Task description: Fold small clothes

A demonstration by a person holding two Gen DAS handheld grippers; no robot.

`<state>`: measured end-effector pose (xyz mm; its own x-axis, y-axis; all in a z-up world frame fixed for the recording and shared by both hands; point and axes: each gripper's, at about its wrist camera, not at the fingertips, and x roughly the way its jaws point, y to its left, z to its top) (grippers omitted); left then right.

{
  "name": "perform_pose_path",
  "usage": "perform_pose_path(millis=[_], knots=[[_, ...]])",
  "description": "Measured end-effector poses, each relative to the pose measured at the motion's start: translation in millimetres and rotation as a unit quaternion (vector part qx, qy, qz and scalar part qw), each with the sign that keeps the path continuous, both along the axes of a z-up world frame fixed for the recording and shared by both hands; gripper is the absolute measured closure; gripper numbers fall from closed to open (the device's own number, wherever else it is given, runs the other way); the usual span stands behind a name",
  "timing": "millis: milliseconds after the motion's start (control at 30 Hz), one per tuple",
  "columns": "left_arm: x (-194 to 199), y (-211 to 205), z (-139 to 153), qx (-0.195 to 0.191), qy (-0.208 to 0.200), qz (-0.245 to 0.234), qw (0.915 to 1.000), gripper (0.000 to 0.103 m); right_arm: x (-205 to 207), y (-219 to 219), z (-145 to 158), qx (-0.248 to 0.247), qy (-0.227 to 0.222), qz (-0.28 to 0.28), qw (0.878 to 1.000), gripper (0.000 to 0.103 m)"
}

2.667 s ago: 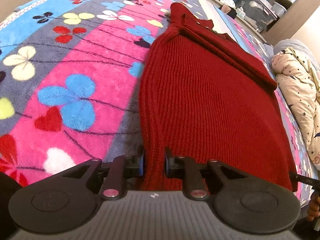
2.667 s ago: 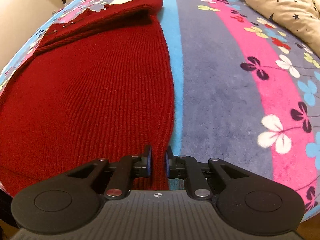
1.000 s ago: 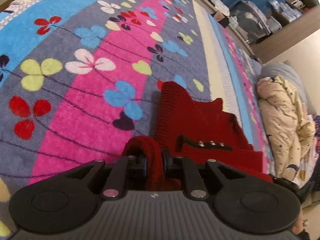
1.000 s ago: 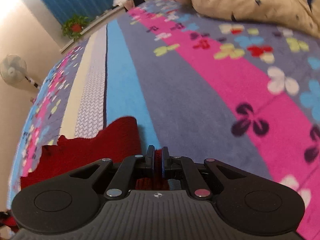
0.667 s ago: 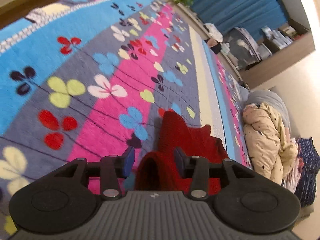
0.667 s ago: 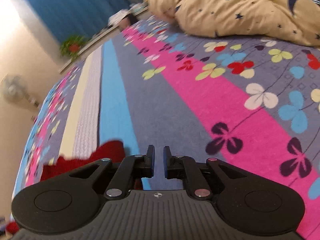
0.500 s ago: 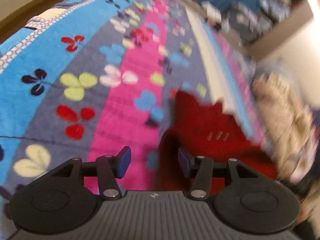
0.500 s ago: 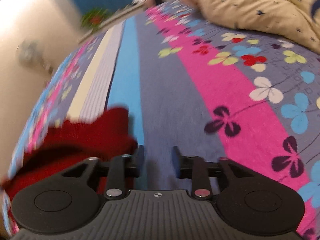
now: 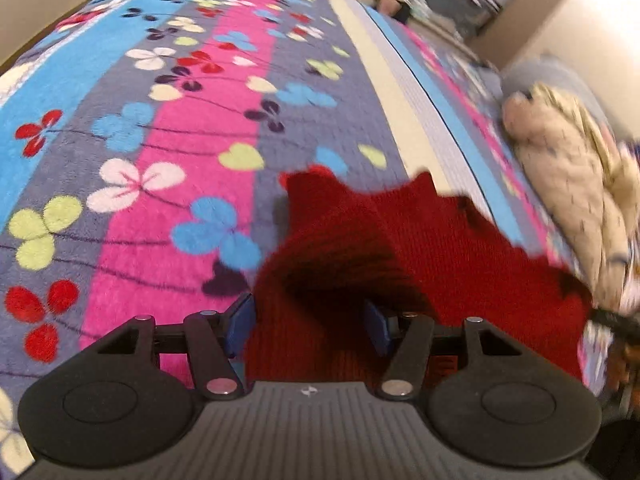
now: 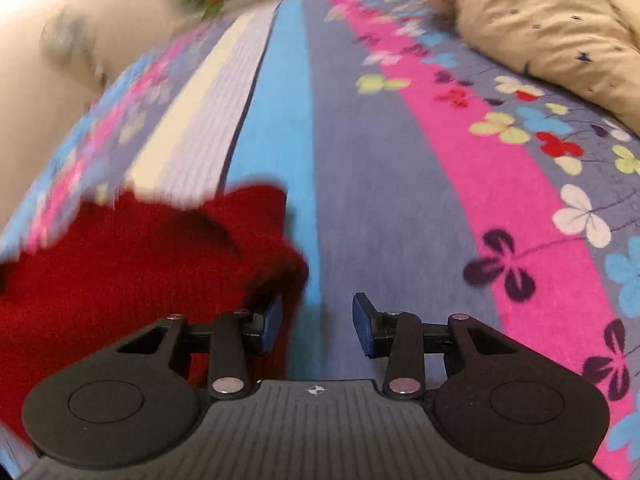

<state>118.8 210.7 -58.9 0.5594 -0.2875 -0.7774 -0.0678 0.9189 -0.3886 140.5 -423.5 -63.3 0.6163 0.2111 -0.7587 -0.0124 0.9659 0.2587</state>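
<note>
The left gripper point(image 9: 306, 322) stands half open, its jaws having just spread, with a loose hump of the red knit sweater point(image 9: 432, 248) between them, unpressed. The right gripper point(image 10: 316, 326) is also parted, nothing between its pads; the sweater's corner point(image 10: 132, 276) lies just left of it. The sweater rests folded near on the flowered striped blanket point(image 9: 180, 128). A cream quilt point(image 10: 552, 28) lies far right.

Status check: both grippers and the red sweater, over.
Left gripper open, jaws just widened, sweater bunched between, unpinched. Right gripper open, nothing between, sweater edge beside it. Sweater folded over on blanket. Nothing in the way.
</note>
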Motion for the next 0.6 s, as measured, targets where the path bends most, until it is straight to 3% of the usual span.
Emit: perform_pose_path(millis=[100, 300, 600], knots=[[5.5, 5.3, 0.2, -0.009, -0.003, 0.022, 0.9997, 0.040, 2.5, -9.2, 5.1, 0.049, -0.014, -0.024, 0.998, 0.061], [13.1, 5.4, -3.1, -0.014, -0.005, 0.019, 0.9997, 0.040, 9.8, -2.8, -6.4, 0.059, 0.015, 0.017, 0.998, 0.059], [20.9, -4.8, -15.3, 0.005, -0.028, 0.002, 0.9996, 0.039, 20.6, 9.5, -15.4, 0.059, 0.019, 0.011, 0.998, 0.054]])
